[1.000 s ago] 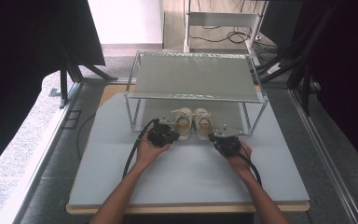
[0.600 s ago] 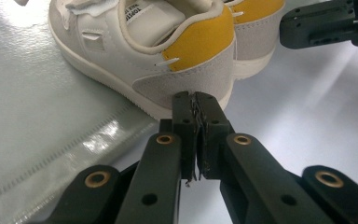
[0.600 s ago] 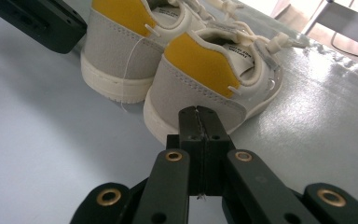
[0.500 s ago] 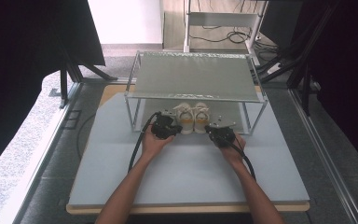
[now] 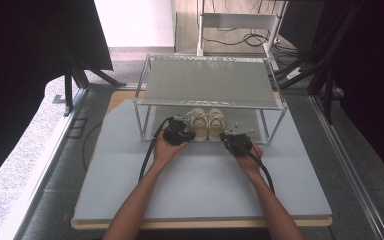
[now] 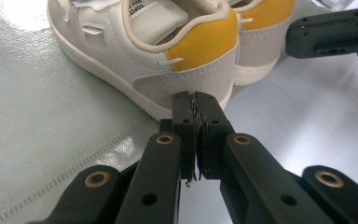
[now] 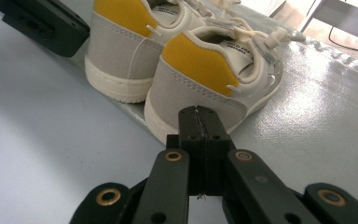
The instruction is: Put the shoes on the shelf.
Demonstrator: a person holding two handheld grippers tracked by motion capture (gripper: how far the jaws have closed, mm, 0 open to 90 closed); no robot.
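A pale grey desk (image 5: 130,175) stands on a dark grey floor (image 5: 45,200). A metal rack (image 5: 207,80) sits at its far end. Behind, a white stand (image 5: 240,22) and black cables (image 5: 230,39) lie on wooden floor.

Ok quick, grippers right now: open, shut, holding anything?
Left gripper: shut, holding nothing, tips at the heel of the left shoe.
Right gripper: shut, holding nothing, tips at the heel of the right shoe.
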